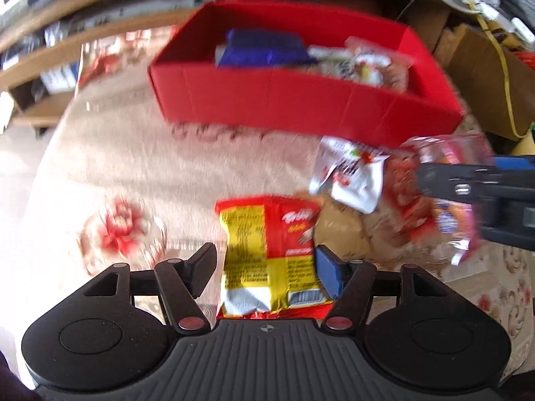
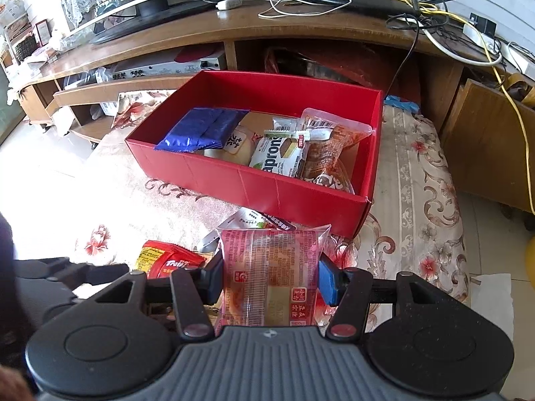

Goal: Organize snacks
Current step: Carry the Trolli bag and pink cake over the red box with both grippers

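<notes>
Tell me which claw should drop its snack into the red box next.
Right, probably. The right claw is shut on the pink packet; the left claw only straddles the red-yellow packet, ungripped.

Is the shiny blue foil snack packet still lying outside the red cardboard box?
No, the blue foil packet lies inside the red box.

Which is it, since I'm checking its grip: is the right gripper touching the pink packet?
Touching. The right wrist view shows the right gripper with both pads pressed against the sides of the pink packet.
</notes>
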Action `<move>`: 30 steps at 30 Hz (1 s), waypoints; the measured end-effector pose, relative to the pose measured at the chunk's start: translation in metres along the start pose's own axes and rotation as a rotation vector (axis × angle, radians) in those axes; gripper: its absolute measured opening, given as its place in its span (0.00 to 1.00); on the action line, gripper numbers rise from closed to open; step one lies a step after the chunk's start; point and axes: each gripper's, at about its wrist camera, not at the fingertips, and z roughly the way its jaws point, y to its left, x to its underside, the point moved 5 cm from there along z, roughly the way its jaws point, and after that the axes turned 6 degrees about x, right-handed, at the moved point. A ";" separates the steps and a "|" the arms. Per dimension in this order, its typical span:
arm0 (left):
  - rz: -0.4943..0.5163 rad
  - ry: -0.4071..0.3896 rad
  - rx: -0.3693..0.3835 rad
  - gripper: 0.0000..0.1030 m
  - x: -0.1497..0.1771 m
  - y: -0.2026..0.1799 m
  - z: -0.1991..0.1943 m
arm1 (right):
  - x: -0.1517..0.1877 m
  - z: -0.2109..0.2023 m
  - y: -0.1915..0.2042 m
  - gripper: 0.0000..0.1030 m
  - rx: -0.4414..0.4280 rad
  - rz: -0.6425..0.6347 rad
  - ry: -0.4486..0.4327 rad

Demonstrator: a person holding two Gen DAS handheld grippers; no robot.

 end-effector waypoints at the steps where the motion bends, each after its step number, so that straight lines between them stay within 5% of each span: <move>1: -0.026 0.008 0.011 0.68 0.000 0.003 0.004 | 0.000 0.000 0.000 0.50 -0.001 0.000 0.001; 8: -0.024 -0.018 0.001 0.57 -0.004 0.003 -0.001 | 0.000 0.001 0.001 0.50 -0.002 -0.002 0.003; 30: 0.039 -0.183 0.011 0.57 -0.025 -0.010 -0.046 | -0.008 -0.003 -0.001 0.51 0.019 0.002 -0.021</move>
